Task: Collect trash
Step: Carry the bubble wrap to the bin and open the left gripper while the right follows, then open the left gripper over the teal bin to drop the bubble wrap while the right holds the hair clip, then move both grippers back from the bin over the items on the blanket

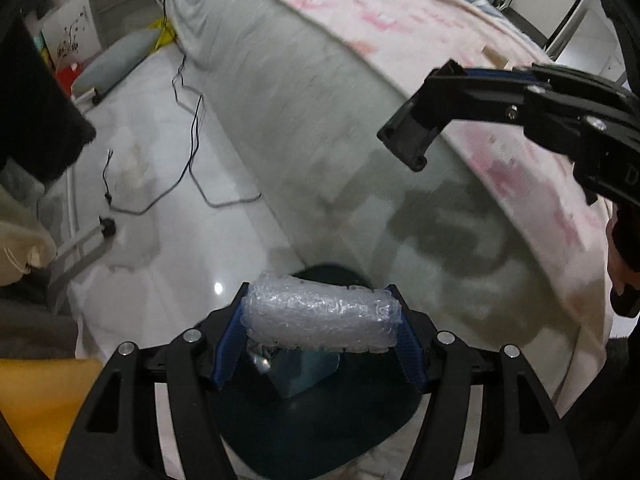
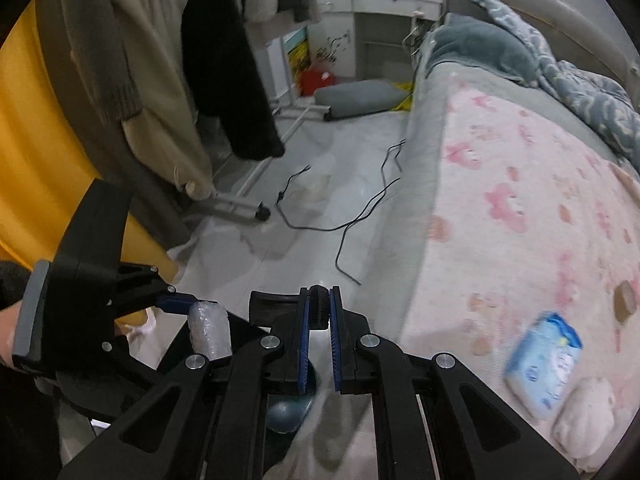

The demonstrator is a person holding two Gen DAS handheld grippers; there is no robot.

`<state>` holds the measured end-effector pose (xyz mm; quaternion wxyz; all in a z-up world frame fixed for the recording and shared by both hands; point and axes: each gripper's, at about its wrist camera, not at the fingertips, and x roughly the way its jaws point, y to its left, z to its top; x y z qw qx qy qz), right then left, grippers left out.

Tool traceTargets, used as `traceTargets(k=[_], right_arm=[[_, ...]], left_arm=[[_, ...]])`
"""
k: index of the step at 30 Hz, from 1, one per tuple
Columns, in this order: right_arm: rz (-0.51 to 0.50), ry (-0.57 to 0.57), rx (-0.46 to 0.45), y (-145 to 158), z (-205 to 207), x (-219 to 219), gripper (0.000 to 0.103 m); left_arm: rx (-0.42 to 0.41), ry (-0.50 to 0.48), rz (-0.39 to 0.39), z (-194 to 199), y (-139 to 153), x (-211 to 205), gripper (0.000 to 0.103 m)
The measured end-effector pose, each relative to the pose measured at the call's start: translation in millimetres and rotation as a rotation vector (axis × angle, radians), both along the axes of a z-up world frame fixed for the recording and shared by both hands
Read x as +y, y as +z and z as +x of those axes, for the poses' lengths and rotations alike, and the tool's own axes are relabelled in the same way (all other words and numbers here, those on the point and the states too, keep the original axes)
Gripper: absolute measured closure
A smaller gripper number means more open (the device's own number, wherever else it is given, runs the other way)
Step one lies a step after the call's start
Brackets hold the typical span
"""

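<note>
Clearly the left gripper is clamped on a roll of bubble wrap, which lies crosswise between the two blue pads, one end against each pad. In the left wrist view the roll sits at about six o'clock, low in the picture, above a dark round bin with something pale blue and glossy inside; how near the roll is to the bin's mouth cannot be told. The right gripper has its jaws drawn together with only a thin slit between the blue pads, and nothing is caught in them. From the right wrist view the left gripper appears at eight o'clock with the roll in it. A bed with a pink-patterned sheet fills the side from one to four o'clock, and a light blue packet lies on it near four o'clock beside a pale crumpled lump. A thin black cable trails over the pale floor toward twelve o'clock. Coats hang at ten and eleven o'clock, next to a yellow surface.
</note>
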<state>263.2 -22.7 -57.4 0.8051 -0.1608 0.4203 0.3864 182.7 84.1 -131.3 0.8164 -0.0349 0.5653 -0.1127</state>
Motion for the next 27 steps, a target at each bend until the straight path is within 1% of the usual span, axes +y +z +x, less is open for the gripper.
traceTargets(k=[7, 8, 9, 10, 11, 14, 16, 19, 27], right_arm=[[-0.037, 0.061, 0.039, -19.1, -5.2, 33.5, 0.094], [-0.043, 0.071, 0.043, -21.3, -6.4, 38.8, 0.094], [-0.044, 0.074, 0.044, -22.3, -6.3, 42.0, 0.094], [-0.047, 0.079, 0.045, -24.1, -6.7, 45.9, 0.094], [-0.050, 0.084, 0.046, -25.6, -7.2, 48.6, 0.094], [-0.069, 0.103, 0.059, -34.1, -9.4, 58.9, 0.094], [-0.093, 0.122, 0.073, -42.7, -12.0, 65.9, 0.094], [-0.131, 0.150, 0.096, -55.3, -15.8, 74.8, 0.094], [-0.227, 0.210, 0.168, -88.7, -28.4, 92.0, 0.094]], left_arm=[[0.102, -0.035, 0.021, -13.1, -24.0, 17.1, 0.035], [0.113, -0.040, 0.022, -14.8, -27.6, 19.9, 0.034], [0.128, -0.047, 0.023, -17.1, -31.0, 22.4, 0.030], [0.141, -0.053, 0.025, -19.5, -34.0, 25.0, 0.024], [0.146, -0.056, 0.026, -21.2, -35.4, 26.6, 0.022], [0.154, -0.062, 0.026, -26.3, -36.2, 33.8, 0.022], [0.143, -0.050, 0.019, -26.8, -32.1, 42.2, 0.022], [0.096, -0.021, 0.011, -27.7, -20.6, 55.4, 0.022], [-0.061, 0.056, -0.024, -30.3, 18.0, 82.0, 0.022]])
